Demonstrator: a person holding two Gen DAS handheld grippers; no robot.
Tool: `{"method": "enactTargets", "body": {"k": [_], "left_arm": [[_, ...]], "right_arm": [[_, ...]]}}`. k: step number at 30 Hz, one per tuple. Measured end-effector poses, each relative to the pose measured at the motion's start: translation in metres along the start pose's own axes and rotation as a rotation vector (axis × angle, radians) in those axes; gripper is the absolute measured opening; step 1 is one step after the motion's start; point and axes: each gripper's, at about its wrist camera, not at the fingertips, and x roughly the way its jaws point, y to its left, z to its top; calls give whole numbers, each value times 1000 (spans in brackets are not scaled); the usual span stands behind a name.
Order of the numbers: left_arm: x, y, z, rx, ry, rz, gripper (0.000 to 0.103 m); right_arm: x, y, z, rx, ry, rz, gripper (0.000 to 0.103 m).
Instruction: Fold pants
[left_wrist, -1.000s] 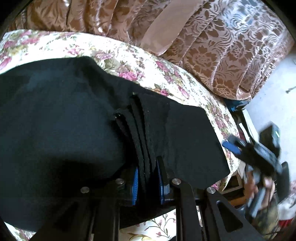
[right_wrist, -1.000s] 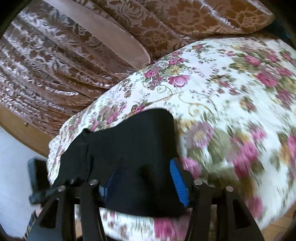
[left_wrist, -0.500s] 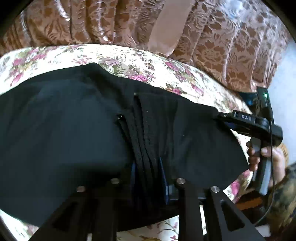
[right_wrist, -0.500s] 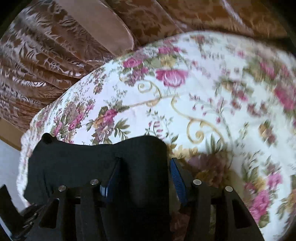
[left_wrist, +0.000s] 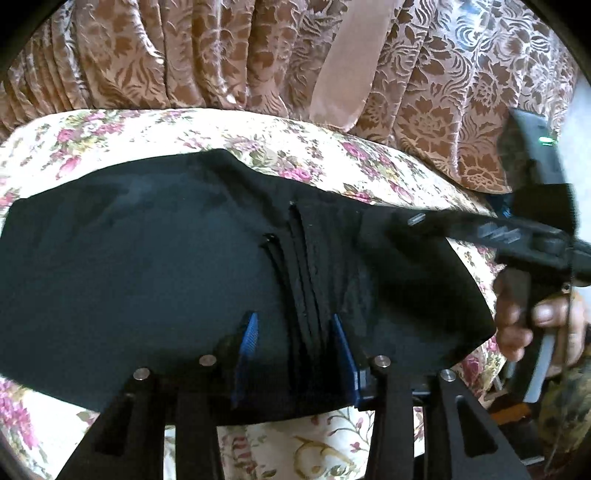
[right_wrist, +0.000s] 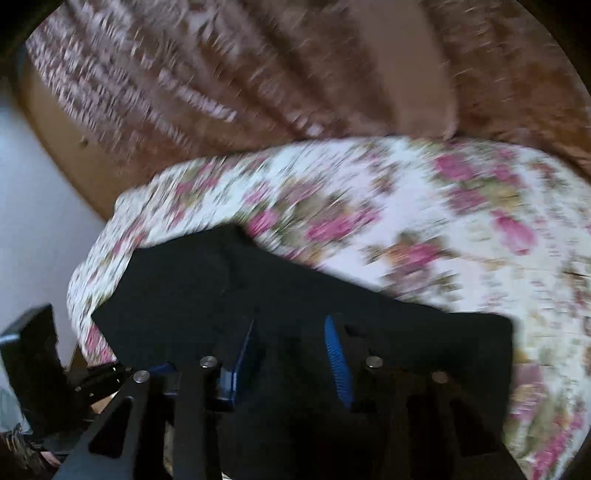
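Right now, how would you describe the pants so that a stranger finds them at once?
Look for the bed with the flowered cover in front of the brown patterned curtain. On its near edge lie the pants, one flat black cloth. Nothing else there is plain and dark, and ribbed bands run across their middle.

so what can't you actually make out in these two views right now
- Left wrist view: the black pants run under the gripper frame, so their near edge is hidden.
- Right wrist view: motion blur smears the floral cover and curtain.
- Both views: how many folded layers, too dark to tell.
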Motion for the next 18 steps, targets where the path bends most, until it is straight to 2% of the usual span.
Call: {"method": "enactTargets", "body": {"k": [3, 8, 15, 18], "left_arm": [[-9, 3, -2, 4, -21, 23, 44], [-20, 14, -5, -12, -39, 45, 44], [-32, 28, -10, -46, -59, 72, 44], [-34, 34, -13, -69, -59, 84, 48]], "right_arm": [[29, 12, -2, -19, 61, -1, 31], [53, 25, -7, -46, 102, -46, 31], [57, 31, -9, -53, 104, -102, 31], [51, 38, -11, -64, 88, -126, 32]]}}
